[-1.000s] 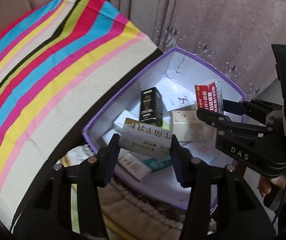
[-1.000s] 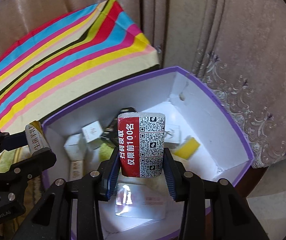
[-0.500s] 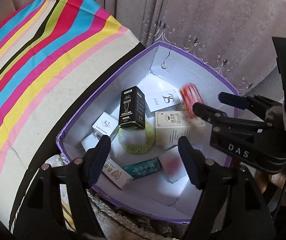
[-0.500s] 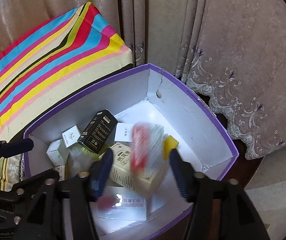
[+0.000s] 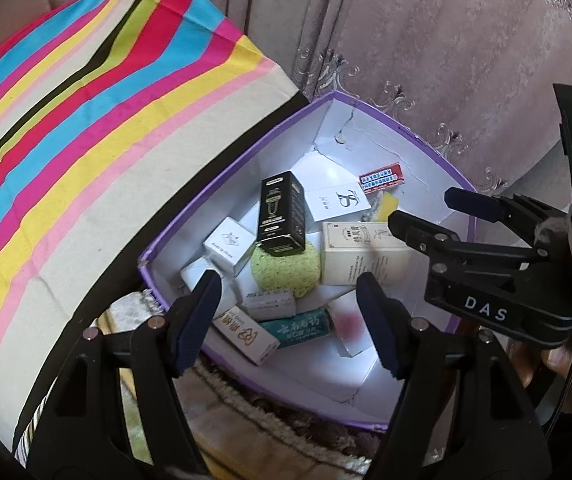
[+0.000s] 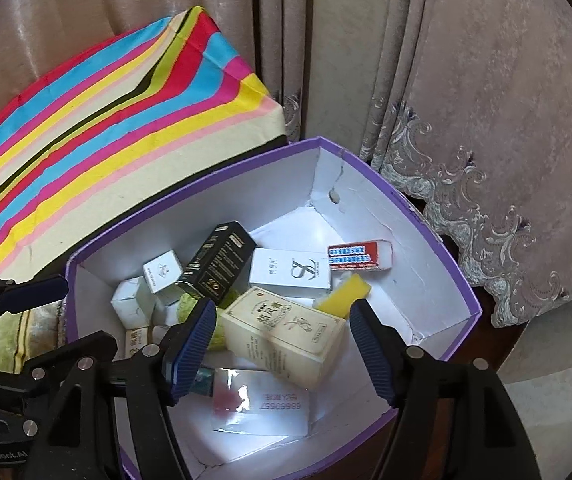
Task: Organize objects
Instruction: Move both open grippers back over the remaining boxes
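A purple-rimmed white box [image 5: 397, 128] [image 6: 425, 216] holds several small cartons. A red-and-white carton [image 5: 381, 178] [image 6: 359, 255] lies flat by its far wall. A small white printed carton [image 5: 270, 303] lies below my left gripper [image 5: 287, 280], which hangs open over the box with nothing between its pads. My right gripper [image 6: 284, 308] hovers over a cream carton [image 6: 286, 336] without touching it; its jaws are opening and hold nothing. It also shows at the right of the left wrist view [image 5: 423, 208], held by a hand [image 5: 565, 368].
Inside the box are also a black carton [image 5: 282, 216], a green round sponge [image 5: 286, 272], a yellow sponge [image 6: 345, 294] and white cartons. A striped cloth-covered surface [image 5: 86, 140] stands left of the box. Curtains [image 6: 485, 120] hang behind.
Both grippers let go: the left dropped the white printed carton and the right dropped the red-and-white carton into the box. Both now stand open and have drawn back a little.
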The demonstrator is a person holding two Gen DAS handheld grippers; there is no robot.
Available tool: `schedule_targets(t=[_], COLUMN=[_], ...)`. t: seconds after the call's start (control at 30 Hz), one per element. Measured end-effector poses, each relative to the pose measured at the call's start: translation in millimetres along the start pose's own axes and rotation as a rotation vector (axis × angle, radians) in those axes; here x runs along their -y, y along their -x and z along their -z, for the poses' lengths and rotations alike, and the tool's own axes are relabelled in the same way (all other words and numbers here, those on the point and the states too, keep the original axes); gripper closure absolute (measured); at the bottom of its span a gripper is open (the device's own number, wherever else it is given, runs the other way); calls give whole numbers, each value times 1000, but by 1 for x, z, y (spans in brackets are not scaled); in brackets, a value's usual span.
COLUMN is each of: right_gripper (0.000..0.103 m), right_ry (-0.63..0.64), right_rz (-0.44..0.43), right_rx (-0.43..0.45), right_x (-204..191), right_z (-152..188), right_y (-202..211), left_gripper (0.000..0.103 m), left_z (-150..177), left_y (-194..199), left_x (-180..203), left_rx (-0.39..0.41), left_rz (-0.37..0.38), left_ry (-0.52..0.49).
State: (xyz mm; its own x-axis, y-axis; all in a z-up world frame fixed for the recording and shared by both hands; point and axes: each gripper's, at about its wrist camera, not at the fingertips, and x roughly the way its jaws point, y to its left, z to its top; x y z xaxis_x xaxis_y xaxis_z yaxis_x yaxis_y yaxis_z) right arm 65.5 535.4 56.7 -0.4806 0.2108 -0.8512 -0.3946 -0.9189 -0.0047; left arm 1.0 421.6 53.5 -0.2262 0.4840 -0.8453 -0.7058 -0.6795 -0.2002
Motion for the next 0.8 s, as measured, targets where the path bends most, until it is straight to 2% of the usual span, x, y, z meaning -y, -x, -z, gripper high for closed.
schedule_targets(t=[0.23,0.8], right_gripper=[32,32], right_ry=[41,184], right_rz=[-44,-181], right_rx=[17,2], right_x=[-25,-122], right_z=[-1,9], right_y=[8,20], left_gripper=[30,29], left_z=[14,67], left_y=[19,80], left_x=[-27,-114], left_rx=[27,120], left_rz=[-20,-89], left_ry=[60,256])
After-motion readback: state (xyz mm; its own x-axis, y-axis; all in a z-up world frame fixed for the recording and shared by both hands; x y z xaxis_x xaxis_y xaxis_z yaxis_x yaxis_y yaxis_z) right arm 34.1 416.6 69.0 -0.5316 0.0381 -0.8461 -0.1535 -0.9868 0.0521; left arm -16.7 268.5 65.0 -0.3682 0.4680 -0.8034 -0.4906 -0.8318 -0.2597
